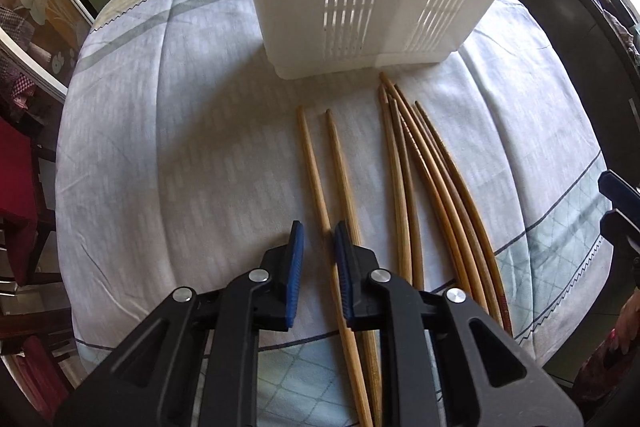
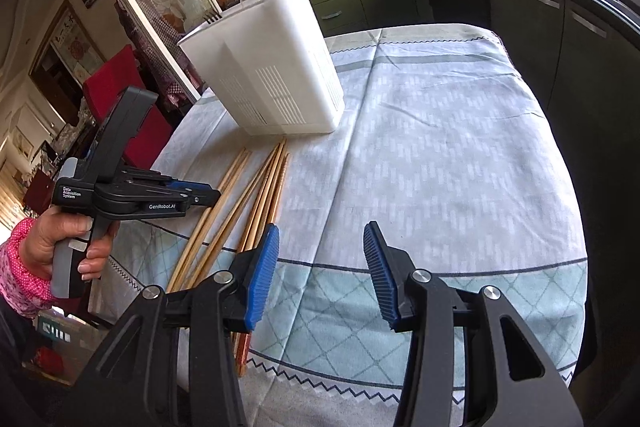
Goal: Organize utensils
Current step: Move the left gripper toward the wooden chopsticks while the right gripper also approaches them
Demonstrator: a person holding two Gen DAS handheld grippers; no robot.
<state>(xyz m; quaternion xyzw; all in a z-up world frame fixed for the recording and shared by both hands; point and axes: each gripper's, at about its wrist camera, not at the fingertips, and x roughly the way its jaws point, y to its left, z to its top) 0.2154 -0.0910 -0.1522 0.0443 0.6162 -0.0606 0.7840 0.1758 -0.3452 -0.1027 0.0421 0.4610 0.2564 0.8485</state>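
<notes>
Chopsticks ran lengthwise toward frame top, leftmost one between the parted, empty left gripper; right gripper gaped empty, farther off.

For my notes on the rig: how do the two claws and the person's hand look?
Both claws, left claw and right claw, have black angular bodies, silver pivot bolts and ribbed blue pads. The left one bears white "GenRobot.AI" lettering and a grey handle. The hand shows a pink dotted sleeve.

The left wrist view looks down, close over the tabletop, toward the far edge. The right wrist view sits higher and farther back, facing the kitchen. Both share the chopsticks and white holder.
</notes>
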